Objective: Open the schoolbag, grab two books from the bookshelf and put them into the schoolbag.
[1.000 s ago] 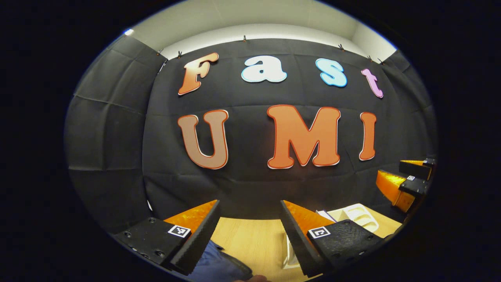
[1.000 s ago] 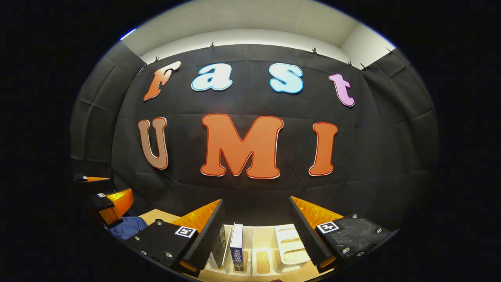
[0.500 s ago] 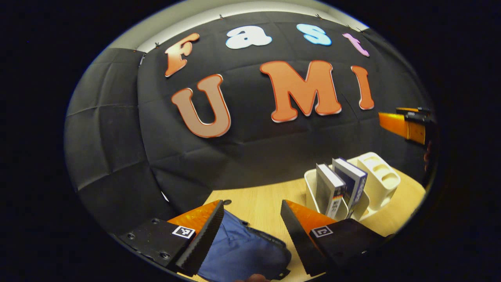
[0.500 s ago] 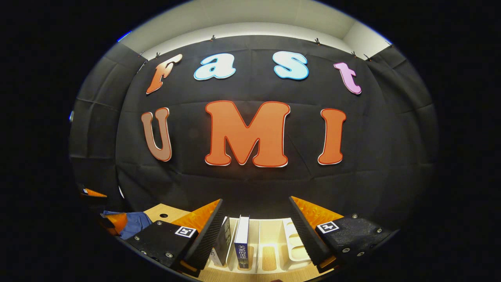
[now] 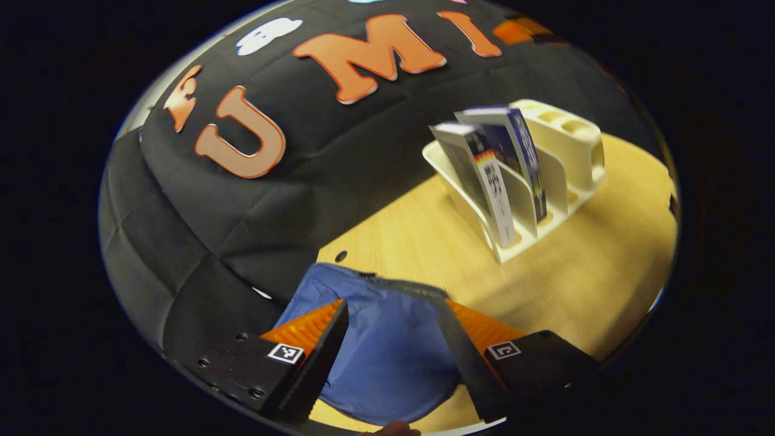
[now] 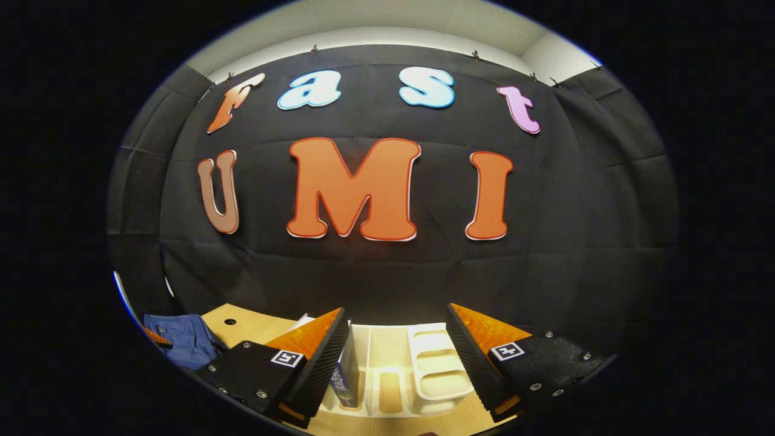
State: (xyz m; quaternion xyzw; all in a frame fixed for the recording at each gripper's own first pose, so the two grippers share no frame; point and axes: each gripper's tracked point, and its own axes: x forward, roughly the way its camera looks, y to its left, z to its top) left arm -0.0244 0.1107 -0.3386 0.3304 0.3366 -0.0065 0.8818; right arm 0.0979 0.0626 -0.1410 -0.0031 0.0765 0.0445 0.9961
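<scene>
In the left gripper view, the left gripper (image 5: 393, 357) stood released, its jaws wide apart and holding nothing, poised above the schoolbag (image 5: 387, 345), a soft blue fabric pack with a dark trim along its upper edge, lying on the table (image 5: 593, 284) of pale wood-grain. Whether the bag's opening had been undone could not be told from this angle; by judgement the opening step was in hand or not yet begun. Beyond the schoolbag and well apart from it stood the bookshelf (image 5: 575, 151), a cream moulded plastic rack with curved dividers, and both books (image 5: 484, 175) stood leaning in its slots, glossy covers and white page edges showing, so neither had been fetched. In the right gripper view, the right gripper (image 6: 396, 363) was likewise released and empty, its jaws spread, directly before the bookshelf (image 6: 436, 363), with one book (image 6: 346, 375) upright just behind its near finger. The schoolbag (image 6: 181, 339) lay well to the side of the bookshelf.
</scene>
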